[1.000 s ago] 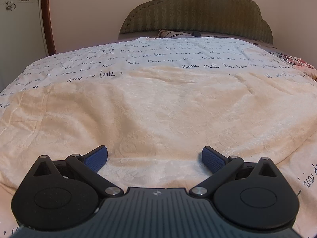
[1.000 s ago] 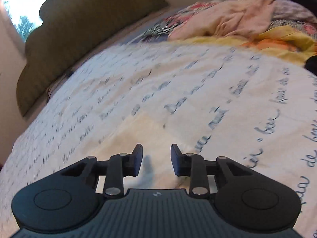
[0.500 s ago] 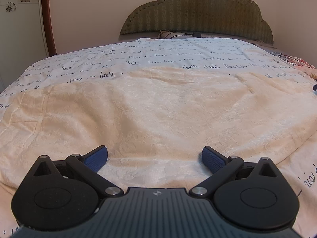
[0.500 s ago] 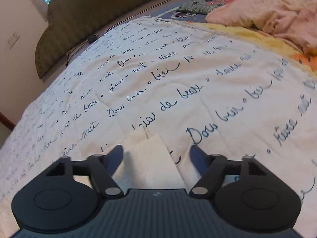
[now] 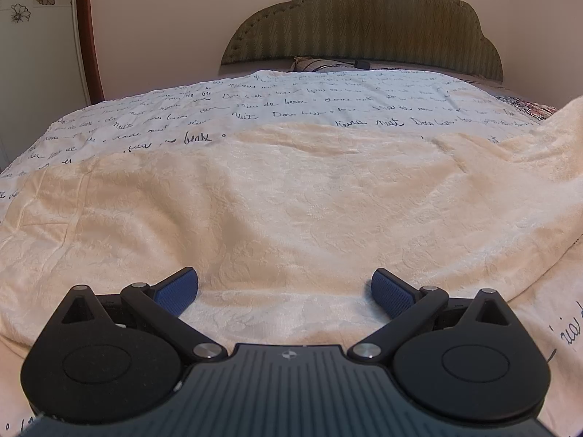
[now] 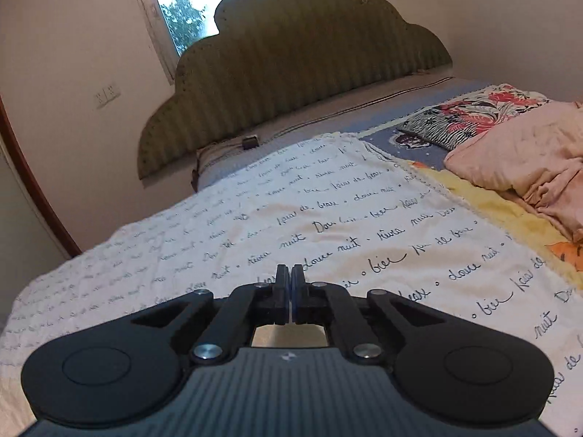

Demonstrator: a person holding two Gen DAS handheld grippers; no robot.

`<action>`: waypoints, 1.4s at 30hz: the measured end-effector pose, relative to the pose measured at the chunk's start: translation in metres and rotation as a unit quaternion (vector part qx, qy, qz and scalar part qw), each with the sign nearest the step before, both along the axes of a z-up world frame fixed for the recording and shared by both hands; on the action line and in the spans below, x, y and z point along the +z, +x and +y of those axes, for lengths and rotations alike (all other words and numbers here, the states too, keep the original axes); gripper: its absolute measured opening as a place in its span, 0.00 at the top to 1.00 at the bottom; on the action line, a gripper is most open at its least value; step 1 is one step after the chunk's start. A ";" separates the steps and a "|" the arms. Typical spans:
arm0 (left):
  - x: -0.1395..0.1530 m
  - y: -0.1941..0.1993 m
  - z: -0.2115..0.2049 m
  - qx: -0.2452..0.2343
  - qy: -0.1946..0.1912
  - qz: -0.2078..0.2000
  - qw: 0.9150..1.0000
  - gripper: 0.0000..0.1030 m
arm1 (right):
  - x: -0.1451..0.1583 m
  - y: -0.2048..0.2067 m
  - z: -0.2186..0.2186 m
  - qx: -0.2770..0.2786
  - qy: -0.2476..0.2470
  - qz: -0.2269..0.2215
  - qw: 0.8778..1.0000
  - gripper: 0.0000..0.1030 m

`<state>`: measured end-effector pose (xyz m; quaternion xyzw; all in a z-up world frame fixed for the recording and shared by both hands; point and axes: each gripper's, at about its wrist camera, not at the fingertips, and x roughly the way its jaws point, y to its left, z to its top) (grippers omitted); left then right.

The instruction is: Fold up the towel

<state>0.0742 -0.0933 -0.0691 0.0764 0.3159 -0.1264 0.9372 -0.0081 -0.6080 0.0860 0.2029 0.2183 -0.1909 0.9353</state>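
Towel (image 5: pixel 291 200), one, cream, with a faint embossed pattern, lies spread across the near half of the bed (image 5: pixel 255 109), on a white coverlet (image 6: pixel 328 218) printed with cursive script. Far edge runs roughly straight across my left view; the script cloth beyond it is bare up to the green scalloped headboard (image 5: pixel 360 25), so there's room that way. Near edge hangs toward me under the left hand-held gripper (image 5: pixel 284 287). At the right of that view the towel's side is raised off the bed in a slope (image 5: pixel 561 138), script cloth visible beneath it.

Left hand-held gripper: jaws spread wide, blue pads (image 5: pixel 178 289) either side of the towel's near edge, nothing pinched.

Right hand-held gripper (image 6: pixel 290 293): jaws pressed together, above the coverlet. I can't see cloth between the tips; a pale patch (image 6: pixel 288 335) shows behind them, can't tell what.

Right side of the bed is crowded: pink bundle (image 6: pixel 528 160), floral pillow (image 6: pixel 473 113), yellow blanket (image 6: pixel 492 204).
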 end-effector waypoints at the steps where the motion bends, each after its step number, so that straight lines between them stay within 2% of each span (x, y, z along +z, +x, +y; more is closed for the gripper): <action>1: 0.000 0.000 -0.001 0.000 0.002 0.000 1.000 0.00 | -0.006 0.014 0.001 -0.028 -0.020 0.033 0.999 0.98; 3: 0.000 0.001 -0.001 0.000 0.003 -0.001 1.000 0.00 | -0.034 0.046 -0.004 -0.091 -0.080 0.117 0.986 0.92; 5: 0.000 0.000 -0.001 0.000 0.002 -0.001 1.000 0.00 | -0.074 0.071 -0.018 -0.133 -0.116 0.215 0.961 0.91; 6: 0.000 0.000 -0.001 0.000 0.002 -0.001 1.000 0.00 | -0.085 0.069 -0.021 -0.152 -0.119 0.220 0.956 0.91; 7: 0.000 0.001 -0.001 0.000 0.001 -0.001 1.000 0.00 | -0.088 0.054 -0.023 -0.164 -0.106 0.185 0.963 0.91; 9: 0.000 0.001 -0.001 0.000 0.001 -0.001 1.000 0.00 | -0.087 0.015 -0.030 -0.169 -0.029 0.093 0.981 0.91; 11: 0.003 0.000 0.001 -0.004 -0.002 -0.001 1.000 0.00 | -0.091 -0.022 -0.039 -0.174 0.057 0.038 0.982 0.89; 12: 0.006 -0.001 0.003 -0.002 -0.006 0.000 1.000 0.04 | -0.094 -0.038 -0.043 -0.173 0.093 0.025 0.980 0.89; 13: 0.013 -0.003 0.004 -0.001 -0.016 0.001 1.000 0.08 | -0.097 -0.051 -0.045 -0.169 0.127 0.018 0.977 0.89; 16: 0.042 -0.006 -0.005 -0.038 -0.070 -0.013 0.997 0.05 | -0.107 -0.075 -0.044 -0.125 0.211 0.006 0.969 0.89; 17: 0.051 -0.004 -0.015 -0.058 -0.074 -0.016 0.995 0.02 | -0.110 -0.076 -0.042 -0.111 0.230 0.009 0.967 0.88; 20: 0.069 0.003 -0.065 -0.116 -0.039 -0.038 0.992 0.00 | -0.119 -0.057 -0.039 -0.093 0.288 0.037 0.952 0.82; 21: 0.071 0.006 -0.080 -0.122 -0.029 -0.042 0.991 0.00 | -0.117 -0.048 -0.035 -0.084 0.313 0.034 0.945 0.82; 22: 0.071 0.010 -0.093 -0.125 -0.024 -0.038 0.991 0.00 | -0.108 -0.037 -0.027 -0.050 0.329 0.015 0.943 0.82; 23: 0.069 0.014 -0.102 -0.127 -0.025 -0.032 0.991 0.00 | -0.096 -0.023 -0.015 0.010 0.333 -0.014 0.943 0.82; 25: 0.064 0.020 -0.115 -0.129 -0.028 -0.008 0.991 0.01 | -0.065 0.003 0.016 0.148 0.321 -0.058 0.934 0.79; 26: 0.062 0.022 -0.118 -0.129 -0.030 0.003 0.991 0.01 | -0.050 0.007 0.029 0.175 0.291 -0.072 0.938 0.79; 27: 0.060 0.022 -0.119 -0.129 -0.034 0.010 0.991 0.01 | -0.036 0.004 0.036 0.165 0.244 -0.078 0.952 0.79; 28: 0.059 0.020 -0.118 -0.133 -0.038 0.009 0.990 0.01 | -0.028 -0.004 0.036 0.133 0.200 -0.082 0.967 0.78; 29: 0.057 0.019 -0.119 -0.136 -0.036 0.004 0.990 0.01 | -0.028 -0.014 0.030 0.085 0.178 -0.077 0.977 0.71; 30: 0.056 0.018 -0.120 -0.137 -0.030 -0.002 0.990 0.01 | -0.035 -0.026 0.019 0.025 0.175 -0.059 0.983 0.57; 31: 0.055 0.018 -0.122 -0.138 -0.020 -0.009 0.990 0.01 | -0.049 -0.039 0.005 -0.040 0.187 -0.032 0.981 0.50; 32: 0.054 0.019 -0.126 -0.140 -0.011 -0.011 0.990 0.01 | -0.062 -0.048 -0.003 -0.070 0.202 -0.015 0.977 0.43; 33: 0.052 0.020 -0.130 -0.143 -0.006 -0.008 0.990 0.01 | -0.080 -0.057 -0.011 -0.079 0.227 -0.003 0.971 0.43; 36: 0.049 0.024 -0.138 -0.150 -0.014 0.015 0.988 0.01 | -0.112 -0.067 -0.015 -0.076 0.281 -0.009 0.957 0.43; 39: 0.045 0.029 -0.140 -0.142 -0.031 0.030 0.989 0.01 | -0.124 -0.042 -0.019 -0.094 0.317 0.023 0.943 0.43; 40: 0.044 0.031 -0.140 -0.134 -0.030 0.030 0.990 0.01 | -0.119 -0.025 -0.015 -0.075 0.327 0.027 0.941 0.43; 41: 0.044 0.034 -0.141 -0.124 -0.026 0.030 0.992 0.01 | -0.109 -0.007 -0.009 -0.035 0.325 0.021 0.945 0.43; 42: 0.044 0.036 -0.140 -0.116 -0.022 0.033 0.992 0.01 | -0.094 0.011 0.001 0.027 0.322 0.002 0.946 0.43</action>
